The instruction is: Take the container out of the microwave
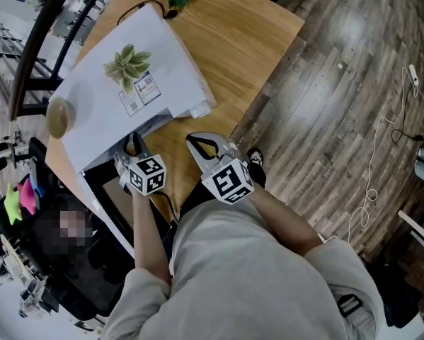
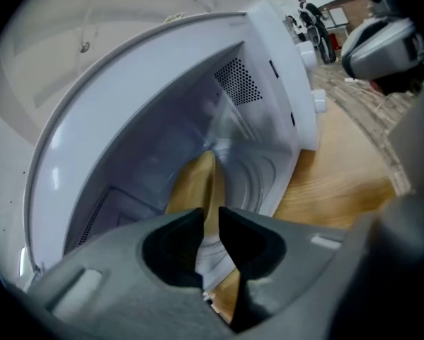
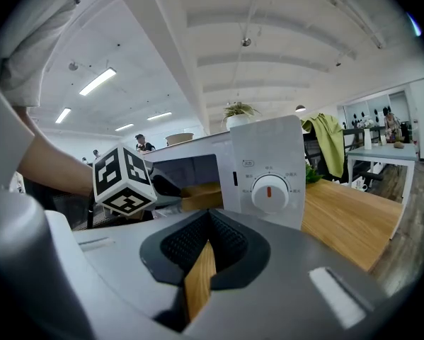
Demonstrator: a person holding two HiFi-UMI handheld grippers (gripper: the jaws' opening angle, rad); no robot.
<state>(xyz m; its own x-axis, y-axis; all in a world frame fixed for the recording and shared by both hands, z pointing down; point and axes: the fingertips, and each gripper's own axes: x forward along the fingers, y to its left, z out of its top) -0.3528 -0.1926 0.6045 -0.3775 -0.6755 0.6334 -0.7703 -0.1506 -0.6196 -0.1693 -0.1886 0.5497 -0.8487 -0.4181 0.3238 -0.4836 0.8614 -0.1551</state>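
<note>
Microwave (image 1: 148, 62) is set on the wooden tabletop (image 1: 247, 41). Its door (image 1: 98, 200) is swung wide, so the cavity can be entered from the front.

Left gripper (image 2: 210, 214) is pushed into the cavity mouth and angled downward. Its fingers (image 2: 173, 243) are set a narrow way apart. The brown container (image 2: 190, 186) is met edge-on: its rim runs up through the gap between them, and its body lies just beyond the fingertips, inside the cavity. No firm clamp is seen. The pads are judged to sit astride the rim, not yet squeezed. The slim spread is judged to suit a thin wall.

Right gripper (image 3: 209, 222) is held outside, in front of the control panel, well apart from the container. Its fingers (image 3: 233, 243) are closed tip to tip with nothing between them. Only tabletop shows through the slit behind the tips. It is judged to be parked there so the way out is left free.
</note>
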